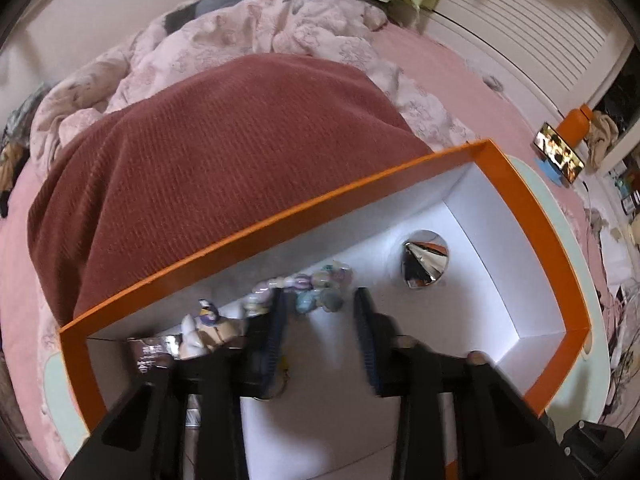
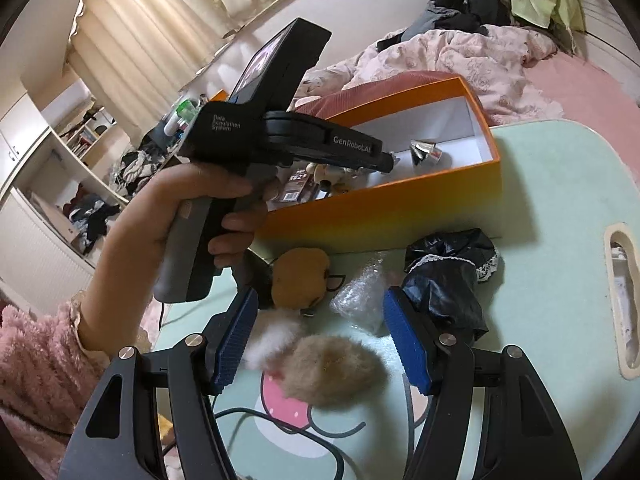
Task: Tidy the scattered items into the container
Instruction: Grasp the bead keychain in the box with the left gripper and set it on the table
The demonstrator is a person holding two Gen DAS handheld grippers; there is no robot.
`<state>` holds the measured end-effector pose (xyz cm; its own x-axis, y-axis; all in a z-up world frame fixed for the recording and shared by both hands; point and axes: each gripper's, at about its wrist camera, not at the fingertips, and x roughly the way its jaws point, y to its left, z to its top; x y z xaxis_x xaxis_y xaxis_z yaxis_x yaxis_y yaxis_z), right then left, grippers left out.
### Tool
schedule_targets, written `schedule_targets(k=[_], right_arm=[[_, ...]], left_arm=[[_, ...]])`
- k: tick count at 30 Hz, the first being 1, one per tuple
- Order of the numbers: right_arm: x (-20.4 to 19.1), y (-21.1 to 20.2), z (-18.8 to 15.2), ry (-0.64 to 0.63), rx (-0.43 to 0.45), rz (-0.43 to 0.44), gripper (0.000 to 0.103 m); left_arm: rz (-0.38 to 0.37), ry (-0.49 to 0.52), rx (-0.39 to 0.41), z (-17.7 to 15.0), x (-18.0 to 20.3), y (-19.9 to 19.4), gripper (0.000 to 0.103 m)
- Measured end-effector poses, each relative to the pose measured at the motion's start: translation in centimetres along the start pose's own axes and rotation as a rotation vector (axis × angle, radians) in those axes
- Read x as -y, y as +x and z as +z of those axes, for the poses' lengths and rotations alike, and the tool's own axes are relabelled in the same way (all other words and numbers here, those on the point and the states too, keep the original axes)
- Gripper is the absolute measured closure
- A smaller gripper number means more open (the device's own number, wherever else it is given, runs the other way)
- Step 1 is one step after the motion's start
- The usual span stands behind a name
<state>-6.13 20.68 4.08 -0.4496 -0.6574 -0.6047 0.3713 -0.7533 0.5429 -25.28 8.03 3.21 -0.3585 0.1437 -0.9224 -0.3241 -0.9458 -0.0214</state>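
The orange box [image 1: 532, 204] with a white inside holds a shiny silver cone [image 1: 425, 258], a pastel bead bracelet [image 1: 316, 286], a small figurine [image 1: 206, 330] and a dark card packet [image 1: 150, 354]. My left gripper [image 1: 320, 308] is open inside the box, just above the bracelet; it also shows in the right wrist view [image 2: 390, 166] over the box [image 2: 400, 208]. My right gripper [image 2: 320, 320] is open above a tan furry plush [image 2: 332, 372]. Beyond it lie a brown round plush [image 2: 300, 278], a clear plastic bag [image 2: 360, 296] and a black lace-trimmed pouch [image 2: 444, 280].
The items lie on a pale green low table [image 2: 560, 208] with a handle slot [image 2: 622, 304] at the right. A red knit cloth [image 1: 224, 152] and pink bedding [image 1: 260, 32] lie behind the box. A phone on a stand [image 1: 560, 156] is at the right.
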Motion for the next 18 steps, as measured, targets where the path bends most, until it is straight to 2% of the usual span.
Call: schedule_targets(k=[4, 5, 6, 7, 10, 13, 14, 16, 17, 18], right_arm=[[-0.1, 0.0, 0.0, 0.001, -0.001, 0.001, 0.037], [-0.1, 0.0, 0.0, 0.0, -0.001, -0.002, 0.037], [-0.1, -0.1, 0.1, -0.002, 0.0, -0.005, 0.037], [-0.1, -0.1, 0.2, -0.004, 0.0, -0.009, 0.037], [-0.1, -0.5, 1.0, -0.01, 0.001, -0.016, 0.037], [-0.4, -1.6, 3.0, -0.032, 0.024, 0.001, 0.037], [-0.6, -2.1, 3.9, -0.052, 0.045, -0.003, 0.037], [-0.7, -2.7, 6.5, -0.08, 0.083, -0.07, 0.037], [-0.7, -2.7, 7.5, -0.083, 0.087, -0.098, 0.037], [-0.5, -2.7, 8.6, -0.078, 0.087, -0.131, 0.037]], left_arm=[[-0.091, -0.049, 0.044, -0.3, -1.0, -0.8, 0.092], [-0.113, -0.051, 0.079, -0.6, -1.1, -1.6, 0.093], [-0.14, -0.053, 0.117, -1.0, -1.3, -2.7, 0.101], [-0.166, -0.058, 0.15, -1.4, -1.4, -3.8, 0.103], [-0.247, -0.09, 0.245, -3.0, -2.4, -7.7, 0.103], [-0.286, -0.112, 0.331, -5.3, -4.0, -11.4, 0.103], [-0.289, -0.115, 0.34, -6.1, -4.4, -12.2, 0.103], [-0.291, -0.1, 0.325, -6.6, -4.7, -12.7, 0.102], [-0.287, -0.091, 0.314, -6.6, -4.7, -12.5, 0.094], [-0.279, -0.087, 0.302, -6.2, -4.5, -12.1, 0.076]])
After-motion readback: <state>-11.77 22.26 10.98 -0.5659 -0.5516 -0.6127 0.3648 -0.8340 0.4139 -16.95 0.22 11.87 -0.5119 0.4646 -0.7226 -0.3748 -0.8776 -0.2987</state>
